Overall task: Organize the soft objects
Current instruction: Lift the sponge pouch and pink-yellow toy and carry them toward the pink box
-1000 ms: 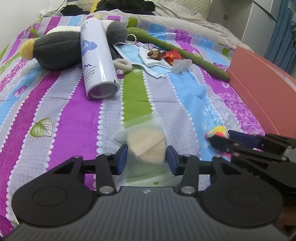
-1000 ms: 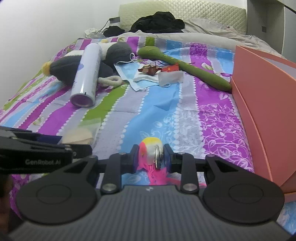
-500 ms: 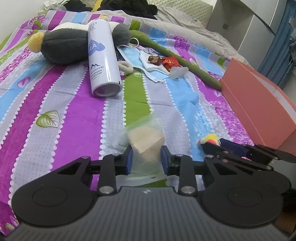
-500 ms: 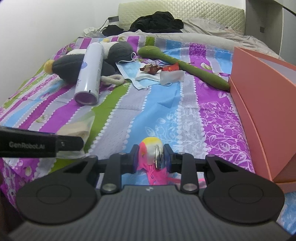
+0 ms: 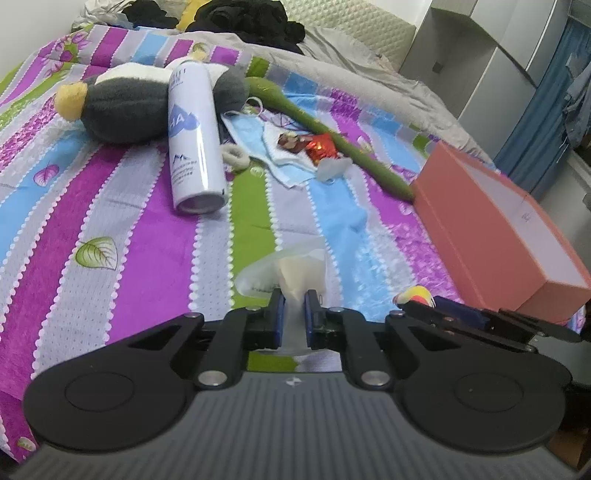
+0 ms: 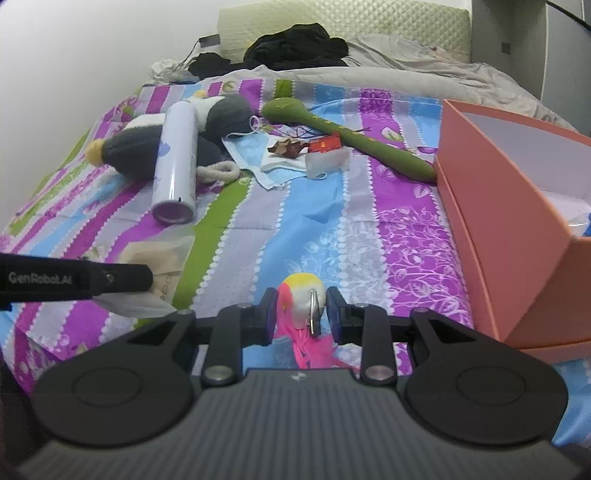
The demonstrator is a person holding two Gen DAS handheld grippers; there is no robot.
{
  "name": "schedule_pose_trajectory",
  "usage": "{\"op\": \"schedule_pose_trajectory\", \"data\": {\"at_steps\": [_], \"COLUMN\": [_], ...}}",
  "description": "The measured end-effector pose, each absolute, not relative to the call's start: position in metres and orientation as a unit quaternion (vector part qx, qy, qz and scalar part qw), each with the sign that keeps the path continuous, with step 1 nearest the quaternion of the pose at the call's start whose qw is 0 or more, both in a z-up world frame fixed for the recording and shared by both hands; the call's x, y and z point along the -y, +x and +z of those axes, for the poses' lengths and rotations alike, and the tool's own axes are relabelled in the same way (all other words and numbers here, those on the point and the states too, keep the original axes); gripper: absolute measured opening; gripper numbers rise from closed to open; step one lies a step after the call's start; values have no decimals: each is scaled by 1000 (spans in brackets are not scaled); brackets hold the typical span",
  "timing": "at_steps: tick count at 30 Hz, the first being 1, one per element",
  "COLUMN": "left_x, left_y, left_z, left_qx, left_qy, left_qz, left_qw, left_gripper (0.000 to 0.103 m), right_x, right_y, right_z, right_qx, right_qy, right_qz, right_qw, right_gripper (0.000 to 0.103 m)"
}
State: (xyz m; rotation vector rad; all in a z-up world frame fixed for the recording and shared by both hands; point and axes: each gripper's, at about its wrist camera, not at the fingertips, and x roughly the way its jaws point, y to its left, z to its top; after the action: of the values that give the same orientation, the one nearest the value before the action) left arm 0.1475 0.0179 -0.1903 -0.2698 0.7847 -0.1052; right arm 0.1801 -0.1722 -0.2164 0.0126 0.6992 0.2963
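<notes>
Pretty standard bedroom: a bed [image 5: 155,236] with a loud striped sheet in purple, blue, green and grey, a quilted cream headboard [image 6: 343,26] at the far end, plain white wall [image 6: 74,55] on the left, grey wardrobe [image 5: 476,62] and blue curtain [image 5: 532,122] on the right.

one spray can [image 5: 194,136] (white), one box [image 5: 495,221]

White spray can [image 5: 194,137] lying on striped bedspread [image 5: 147,236], nr candy wrappers [image 5: 310,144].

The left tool [image 5: 294,312] has closed tighter on the bagged sponge [image 5: 301,275], lifting it.
</notes>
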Motion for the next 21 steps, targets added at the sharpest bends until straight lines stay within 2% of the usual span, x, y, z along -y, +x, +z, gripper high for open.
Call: {"op": "schedule_pose_trajectory", "data": {"at_steps": [9,21], "left_x": [-4,50], "left_y": [148,167], "left_z": [-141,-38], "left_qx": [-369,-314], "left_qy": [-151,-144], "left_qz": [-76,-144], "left_qw": [914,927], "left_gripper": [13,13], "right_x": [196,240], "right_y": [173,175], "right_z": [-166,-69], "right_qx": [-333,-254], "right_qy": [25,42], "right_qz": [135,104], "right_qw": [933,961], "right_gripper": [32,32]}}
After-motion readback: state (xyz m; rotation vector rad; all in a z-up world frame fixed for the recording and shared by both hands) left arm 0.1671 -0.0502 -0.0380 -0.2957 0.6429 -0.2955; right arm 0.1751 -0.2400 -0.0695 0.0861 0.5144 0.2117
